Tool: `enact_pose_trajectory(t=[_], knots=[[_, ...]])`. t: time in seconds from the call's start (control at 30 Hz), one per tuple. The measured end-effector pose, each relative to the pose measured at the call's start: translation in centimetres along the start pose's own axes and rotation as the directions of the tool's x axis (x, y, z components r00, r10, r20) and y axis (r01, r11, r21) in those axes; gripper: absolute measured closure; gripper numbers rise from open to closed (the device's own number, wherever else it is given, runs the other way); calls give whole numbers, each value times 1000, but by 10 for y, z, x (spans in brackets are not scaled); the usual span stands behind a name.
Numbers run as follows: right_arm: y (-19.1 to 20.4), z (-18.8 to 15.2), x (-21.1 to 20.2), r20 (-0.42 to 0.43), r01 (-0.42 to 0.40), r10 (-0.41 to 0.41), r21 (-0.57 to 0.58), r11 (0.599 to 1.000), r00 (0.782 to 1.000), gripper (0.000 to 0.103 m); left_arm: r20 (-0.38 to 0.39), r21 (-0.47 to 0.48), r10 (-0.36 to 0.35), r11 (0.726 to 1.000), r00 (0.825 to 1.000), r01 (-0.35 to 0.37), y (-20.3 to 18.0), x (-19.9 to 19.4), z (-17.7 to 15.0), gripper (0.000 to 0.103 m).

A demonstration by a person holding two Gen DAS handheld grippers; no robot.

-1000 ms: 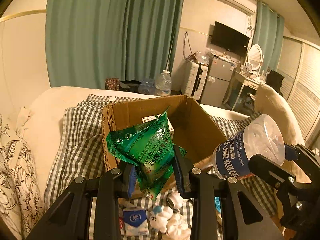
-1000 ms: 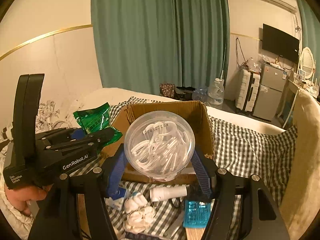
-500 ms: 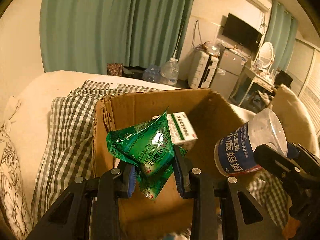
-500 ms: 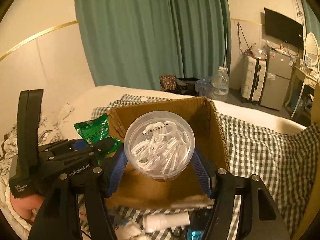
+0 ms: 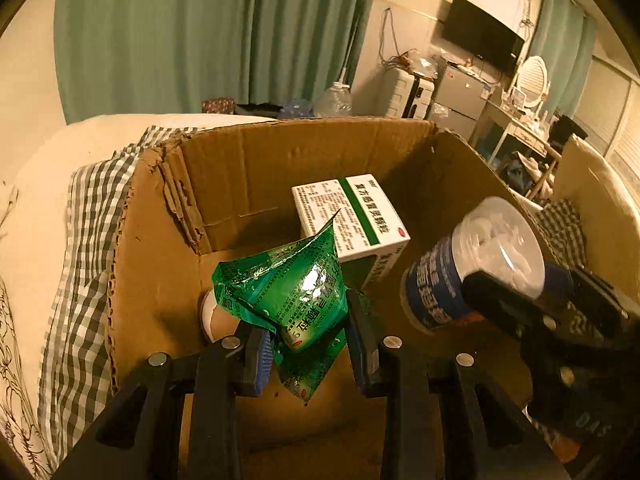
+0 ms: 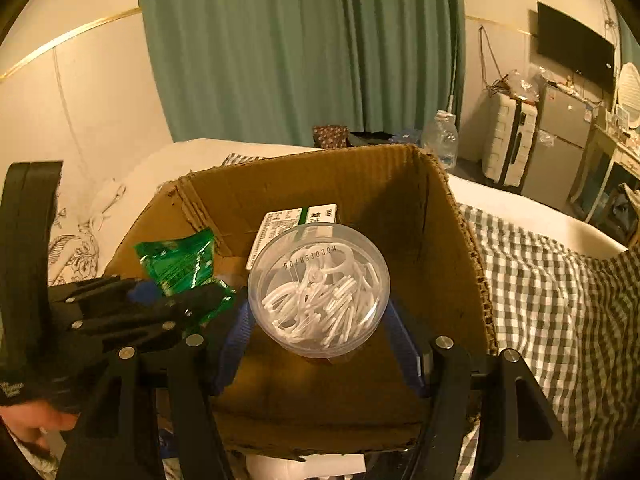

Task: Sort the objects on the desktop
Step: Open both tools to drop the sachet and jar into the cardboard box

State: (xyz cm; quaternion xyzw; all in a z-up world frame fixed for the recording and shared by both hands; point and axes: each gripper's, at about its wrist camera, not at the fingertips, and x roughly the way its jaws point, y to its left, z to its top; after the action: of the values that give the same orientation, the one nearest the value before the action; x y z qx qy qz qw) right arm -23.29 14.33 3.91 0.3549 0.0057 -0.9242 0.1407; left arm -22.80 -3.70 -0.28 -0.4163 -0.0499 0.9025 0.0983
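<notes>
The left gripper (image 5: 308, 344) has its jaws set narrow and closed on a green foil packet (image 5: 288, 296); the pads press the packet's lower part while its crumpled upper corners stand free above them. The right gripper (image 6: 320, 344) has its jaws set wider and closed on a clear plastic tub (image 6: 318, 290) with a blue label, filled with white plastic pieces; the pads bear on the tub's side walls, and its transparent end faces the right wrist camera. Both items hang over the open cardboard box (image 5: 280, 152), the packet toward the box's left side and the tub toward its right side. A white and green carton (image 5: 352, 220) already lies inside, near the far wall. A round pale object shows just behind the packet at the left; what it is cannot be told. The box rests on a checked cloth (image 6: 560, 280). The step in hand appears to be placement into the box. To do it well, each item should be lowered below the rim before the jaws part, the tub should be set clear of the carton, and the packet should be released over bare box floor so it does not catch on the torn left corner.
</notes>
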Motion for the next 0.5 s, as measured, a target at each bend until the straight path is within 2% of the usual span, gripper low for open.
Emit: enact_pose_trajectory(t=[0.07,0.1,0.13,0.17,0.27,0.43,0.5], knots=[[-2,1,-1,9,3,-3,9,1000,1000,38,6,-5,-16,1000,1000,16,1,-2,0,64],[-3,2,-1,14,-5,4,20,1000,1000,32,8,1,-17,1000,1000,17,1,-3,0,53],[-4,3,-3,20,-5,4,32,999,1000,22,10,6,-16,1000,1000,16,0,-5,0,52],[-6,3,-4,25,4,-5,47,999,1000,19,11,12,-12,1000,1000,12,-2,-6,-1,50],[-13,4,-8,31,7,-10,87,996,999,19,20,21,-9,1000,1000,8,-8,-10,-3,41],[-16,4,-23,38,28,-31,84,996,999,19,33,2,-5,1000,999,5,-11,-23,-5,35],[-17,4,-33,47,32,-36,86,996,998,19,42,-6,18,1000,999,-18,-11,-32,-6,24]])
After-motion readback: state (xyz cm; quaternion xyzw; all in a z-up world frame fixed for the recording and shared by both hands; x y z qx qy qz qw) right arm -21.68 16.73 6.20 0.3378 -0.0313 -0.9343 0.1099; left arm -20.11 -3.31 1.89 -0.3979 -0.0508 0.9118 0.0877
